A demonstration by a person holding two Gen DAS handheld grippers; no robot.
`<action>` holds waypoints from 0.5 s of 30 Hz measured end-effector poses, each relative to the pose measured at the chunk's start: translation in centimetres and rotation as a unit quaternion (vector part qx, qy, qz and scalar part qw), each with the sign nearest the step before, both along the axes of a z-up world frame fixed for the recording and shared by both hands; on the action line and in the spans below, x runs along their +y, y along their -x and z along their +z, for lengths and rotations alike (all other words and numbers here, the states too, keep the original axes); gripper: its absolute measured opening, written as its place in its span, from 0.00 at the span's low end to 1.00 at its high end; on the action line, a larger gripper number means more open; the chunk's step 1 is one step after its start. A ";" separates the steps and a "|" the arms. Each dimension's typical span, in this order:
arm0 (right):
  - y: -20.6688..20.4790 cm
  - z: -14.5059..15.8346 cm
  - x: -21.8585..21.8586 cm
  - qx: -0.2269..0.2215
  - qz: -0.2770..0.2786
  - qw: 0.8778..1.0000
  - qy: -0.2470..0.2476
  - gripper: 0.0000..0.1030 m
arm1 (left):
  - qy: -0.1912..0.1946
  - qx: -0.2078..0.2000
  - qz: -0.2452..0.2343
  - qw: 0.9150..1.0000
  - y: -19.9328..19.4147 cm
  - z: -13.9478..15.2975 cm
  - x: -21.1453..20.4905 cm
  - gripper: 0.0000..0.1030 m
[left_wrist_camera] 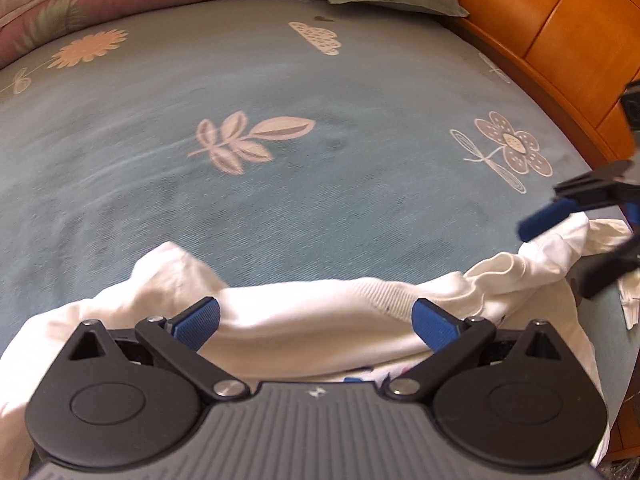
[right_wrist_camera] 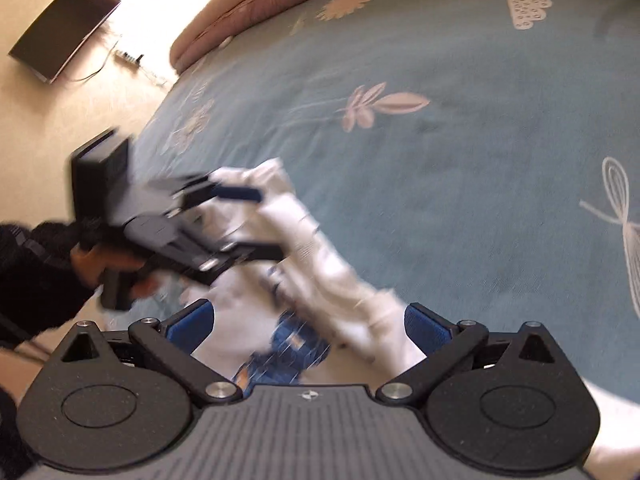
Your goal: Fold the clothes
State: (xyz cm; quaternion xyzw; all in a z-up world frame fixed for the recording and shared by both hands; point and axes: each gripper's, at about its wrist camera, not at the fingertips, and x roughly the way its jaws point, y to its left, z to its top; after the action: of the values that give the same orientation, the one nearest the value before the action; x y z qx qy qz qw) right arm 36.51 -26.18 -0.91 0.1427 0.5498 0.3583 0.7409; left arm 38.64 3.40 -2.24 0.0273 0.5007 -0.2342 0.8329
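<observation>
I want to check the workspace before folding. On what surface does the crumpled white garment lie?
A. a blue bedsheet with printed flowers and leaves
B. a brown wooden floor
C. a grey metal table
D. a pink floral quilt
A: the crumpled white garment rests on the blue flower-printed bedsheet.

Blue bedsheet [left_wrist_camera: 280, 80], wood headboard [left_wrist_camera: 540, 20]

Black grippers [left_wrist_camera: 316, 322] — blue ribbed fingers [left_wrist_camera: 198, 322].

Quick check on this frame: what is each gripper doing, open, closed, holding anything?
Left gripper: open, blue pads either side of the crumpled white cotton garment, nothing pinched.
Right gripper: open over the same garment, gripping nothing.
</observation>
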 end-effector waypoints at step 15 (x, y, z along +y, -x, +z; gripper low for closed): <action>3.1 -3.2 3.1 0.109 0.048 0.992 -0.037 1.00 | 0.026 -0.033 -0.024 0.999 -2.3 1.7 -1.5 0.99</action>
State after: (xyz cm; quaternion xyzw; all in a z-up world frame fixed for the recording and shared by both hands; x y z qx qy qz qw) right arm 33.38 -23.06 -4.14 0.1819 0.6199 0.3957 0.6527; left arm 40.95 1.89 -0.57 0.0253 0.4655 -0.2662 0.8437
